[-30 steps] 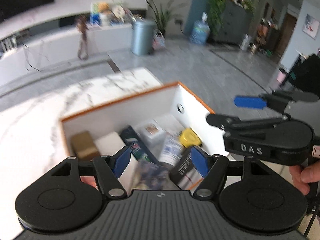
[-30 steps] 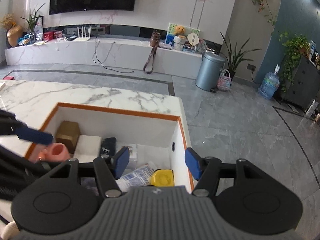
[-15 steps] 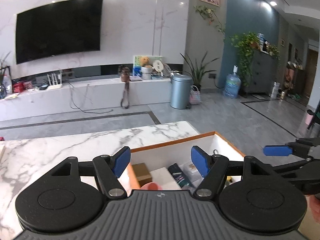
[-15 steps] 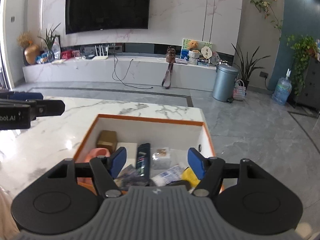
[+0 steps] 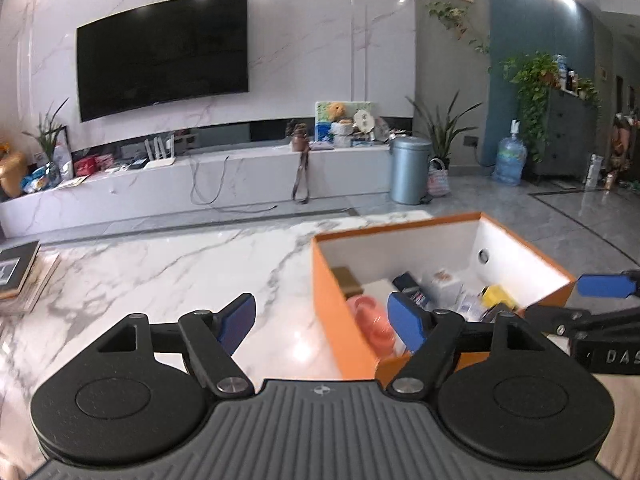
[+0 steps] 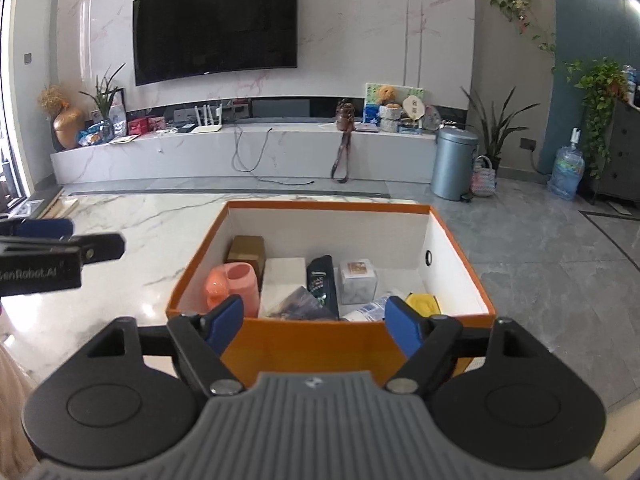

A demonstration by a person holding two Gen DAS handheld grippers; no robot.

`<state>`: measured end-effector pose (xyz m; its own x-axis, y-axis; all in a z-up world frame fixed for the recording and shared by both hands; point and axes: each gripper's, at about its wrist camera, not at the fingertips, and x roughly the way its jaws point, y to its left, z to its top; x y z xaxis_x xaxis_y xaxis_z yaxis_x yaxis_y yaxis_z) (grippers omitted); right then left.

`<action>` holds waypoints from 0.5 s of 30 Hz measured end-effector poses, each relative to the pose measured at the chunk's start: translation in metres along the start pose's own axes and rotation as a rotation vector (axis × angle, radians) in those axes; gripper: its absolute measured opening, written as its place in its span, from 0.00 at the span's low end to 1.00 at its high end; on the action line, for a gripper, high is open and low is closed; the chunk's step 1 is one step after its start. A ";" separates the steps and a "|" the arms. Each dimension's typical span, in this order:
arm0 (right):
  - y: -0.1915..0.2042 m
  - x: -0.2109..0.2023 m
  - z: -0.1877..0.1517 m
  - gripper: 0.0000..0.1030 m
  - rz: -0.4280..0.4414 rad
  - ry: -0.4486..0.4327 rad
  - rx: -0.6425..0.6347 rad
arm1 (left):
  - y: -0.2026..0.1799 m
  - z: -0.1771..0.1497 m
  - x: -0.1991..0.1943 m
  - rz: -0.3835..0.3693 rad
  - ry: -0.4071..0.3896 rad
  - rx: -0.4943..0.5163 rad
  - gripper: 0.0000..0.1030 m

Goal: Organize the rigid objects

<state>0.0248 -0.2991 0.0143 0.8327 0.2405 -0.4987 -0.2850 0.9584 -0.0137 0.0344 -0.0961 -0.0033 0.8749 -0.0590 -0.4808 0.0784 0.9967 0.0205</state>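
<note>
Both tongs have pulled back behind the orange box's (image 6: pixel 320 346) near rim, left tongs (image 5: pixel 322 322) and right tongs (image 6: pixel 314 326) gaping apart, empty.

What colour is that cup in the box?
Salmon pink; the cup shows best in the right wrist view.

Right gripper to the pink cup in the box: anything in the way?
Yes: the orange box's near wall stands between the open right gripper and the pink cup, which sits low at the box's left side. From above, nothing visible covers the cup.
</note>
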 end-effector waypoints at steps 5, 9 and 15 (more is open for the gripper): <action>0.008 0.005 -0.019 0.87 -0.071 -0.071 -0.074 | 0.001 -0.013 0.002 0.048 -0.003 -0.026 0.93; 0.010 0.014 -0.027 0.87 -0.067 -0.046 -0.074 | 0.003 -0.026 0.001 0.072 0.009 -0.027 0.95; 0.001 0.027 -0.031 0.87 -0.065 0.002 -0.028 | 0.003 -0.040 0.013 0.063 0.096 -0.036 0.95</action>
<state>0.0323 -0.2962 -0.0259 0.8488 0.1777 -0.4980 -0.2435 0.9674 -0.0700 0.0267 -0.0920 -0.0446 0.8274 0.0078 -0.5615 0.0059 0.9997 0.0226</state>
